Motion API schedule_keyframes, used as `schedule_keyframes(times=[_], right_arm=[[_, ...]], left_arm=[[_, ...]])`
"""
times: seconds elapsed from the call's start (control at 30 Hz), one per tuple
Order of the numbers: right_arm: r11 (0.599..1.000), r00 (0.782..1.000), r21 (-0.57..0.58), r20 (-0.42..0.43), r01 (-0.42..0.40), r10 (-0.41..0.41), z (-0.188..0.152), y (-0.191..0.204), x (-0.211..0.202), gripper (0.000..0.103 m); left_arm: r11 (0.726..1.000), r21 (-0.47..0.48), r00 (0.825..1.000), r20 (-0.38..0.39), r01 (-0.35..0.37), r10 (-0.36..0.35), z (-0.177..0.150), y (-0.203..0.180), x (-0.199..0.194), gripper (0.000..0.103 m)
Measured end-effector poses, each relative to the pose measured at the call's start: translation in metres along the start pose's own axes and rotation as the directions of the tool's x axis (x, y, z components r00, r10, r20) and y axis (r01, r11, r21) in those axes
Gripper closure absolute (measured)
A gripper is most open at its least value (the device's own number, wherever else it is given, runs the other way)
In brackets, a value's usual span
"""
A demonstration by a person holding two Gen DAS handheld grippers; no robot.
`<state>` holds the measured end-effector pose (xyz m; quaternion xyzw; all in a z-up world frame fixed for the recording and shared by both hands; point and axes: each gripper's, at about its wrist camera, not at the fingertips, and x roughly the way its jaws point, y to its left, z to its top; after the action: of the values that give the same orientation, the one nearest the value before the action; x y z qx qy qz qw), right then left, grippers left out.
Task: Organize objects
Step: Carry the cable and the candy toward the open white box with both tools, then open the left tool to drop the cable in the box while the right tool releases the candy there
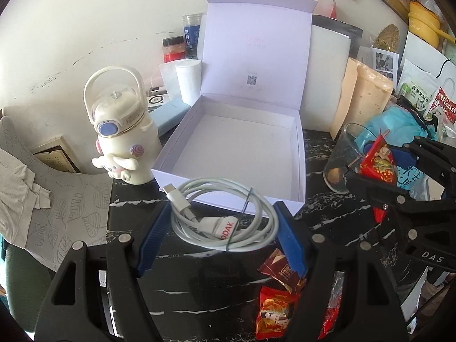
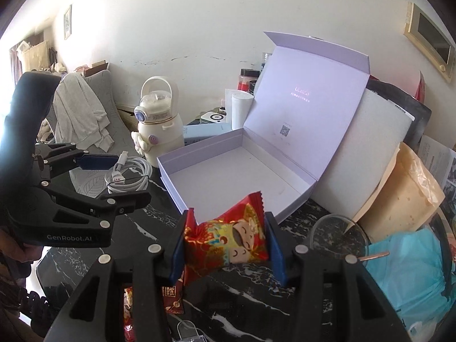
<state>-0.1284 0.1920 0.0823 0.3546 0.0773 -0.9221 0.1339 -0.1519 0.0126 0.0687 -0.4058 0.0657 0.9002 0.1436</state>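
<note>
My left gripper (image 1: pixel 223 209) is shut on a coiled white charging cable (image 1: pixel 228 228) with a red-lettered tag, its blue pads against both sides of the coil. The cable hangs just in front of an open white box (image 1: pixel 239 148) whose lid stands upright. The right wrist view shows my right gripper (image 2: pixel 229 213) shut on a red snack packet (image 2: pixel 228 242) with a cartoon figure, near the front corner of the white box (image 2: pixel 236 176). The same view has the left gripper (image 2: pixel 125 179) and its cable (image 2: pixel 131 171) at the left. The right gripper (image 1: pixel 362 162) with its packet (image 1: pixel 379 162) appears at the right.
A white cartoon bottle (image 1: pixel 122 142) stands left of the box. A glass (image 1: pixel 339 159), a blue plastic bag (image 1: pixel 399 125) and a tan pouch (image 1: pixel 367 99) crowd the right. Loose snack packets (image 1: pixel 273 313) lie on the black marble table (image 1: pixel 199 285). Jars and a white roll stand behind.
</note>
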Motion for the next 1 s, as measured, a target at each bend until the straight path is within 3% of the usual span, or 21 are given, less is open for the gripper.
schedule_keyframes(times=[0.7,1.0], right_arm=[[0.998,0.998,0.049,-0.045,0.034,-0.032,0.038,-0.034,0.083,0.054],[0.995,0.995,0.052,-0.050,0.089,-0.087,0.051,-0.036,0.113,0.054]], left_arm=[[0.999,0.050,0.998,-0.058,-0.005,0.008,0.048,0.015,0.091,0.031],[0.995,0.101,0.998,-0.063,-0.021,0.027,0.070,0.018,0.127,0.031]])
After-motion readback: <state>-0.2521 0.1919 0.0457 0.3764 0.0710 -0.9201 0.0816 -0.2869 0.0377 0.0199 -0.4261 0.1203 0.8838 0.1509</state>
